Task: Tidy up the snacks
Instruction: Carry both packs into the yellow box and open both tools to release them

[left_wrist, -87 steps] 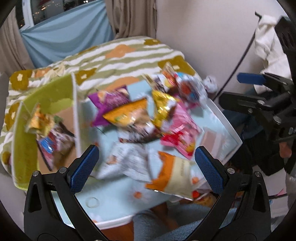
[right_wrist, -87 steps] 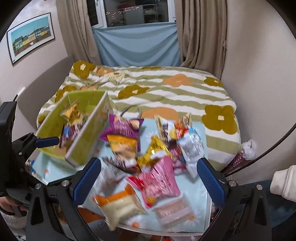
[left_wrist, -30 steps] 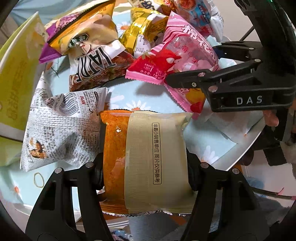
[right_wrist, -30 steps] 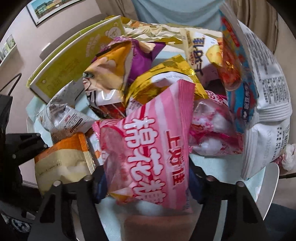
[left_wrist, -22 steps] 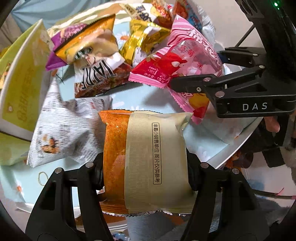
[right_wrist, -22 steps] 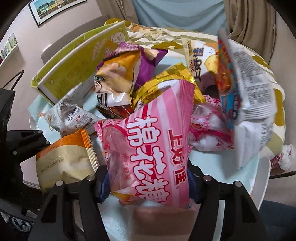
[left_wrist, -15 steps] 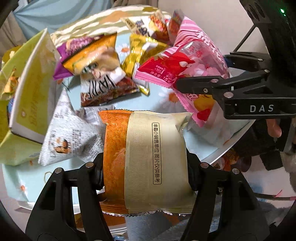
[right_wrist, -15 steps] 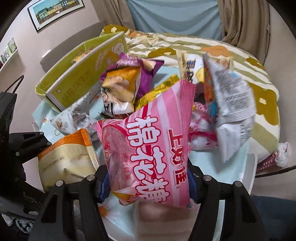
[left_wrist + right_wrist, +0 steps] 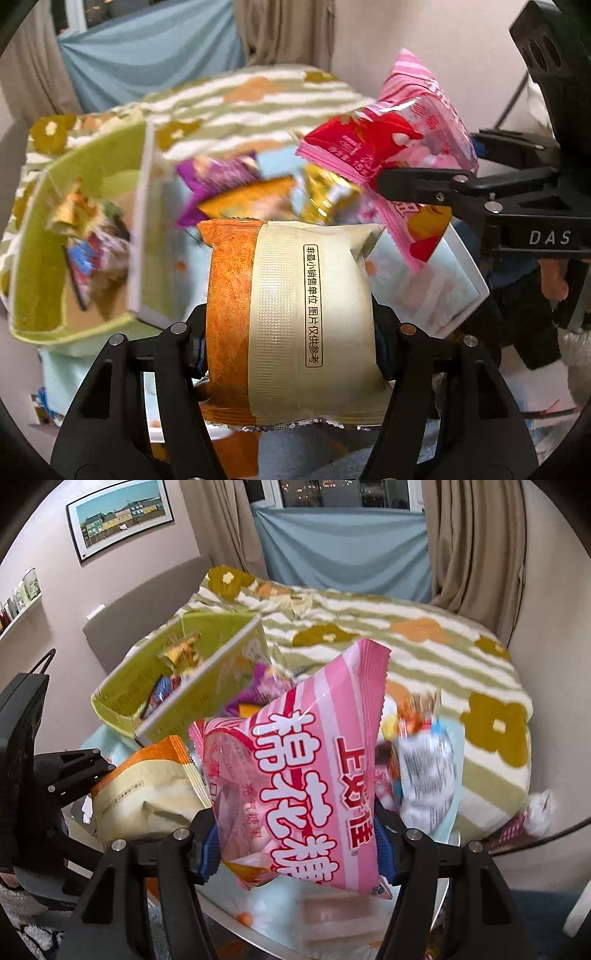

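Observation:
My left gripper [image 9: 290,332] is shut on an orange and cream snack bag [image 9: 295,314], held upright above the table. My right gripper [image 9: 297,843] is shut on a pink striped marshmallow bag [image 9: 314,775]; in the left wrist view that pink bag [image 9: 399,147] hangs at the upper right, and in the right wrist view the orange and cream bag [image 9: 147,790] shows at the left. Below lies a pile of loose snack bags [image 9: 240,192] on the light blue tabletop [image 9: 424,288]. A green box [image 9: 33,240] to the left holds a few snacks.
A bed with a striped flower blanket [image 9: 424,646] lies behind the table. The green box's white-edged wall [image 9: 142,221] stands between its inside and the pile. A white and blue bag [image 9: 424,768] lies at the table's right side. Curtains and wall stand close behind.
Both grippers have risen from the table, each with its bag. The snack pile, box and bed now look farther away and lower in both views.

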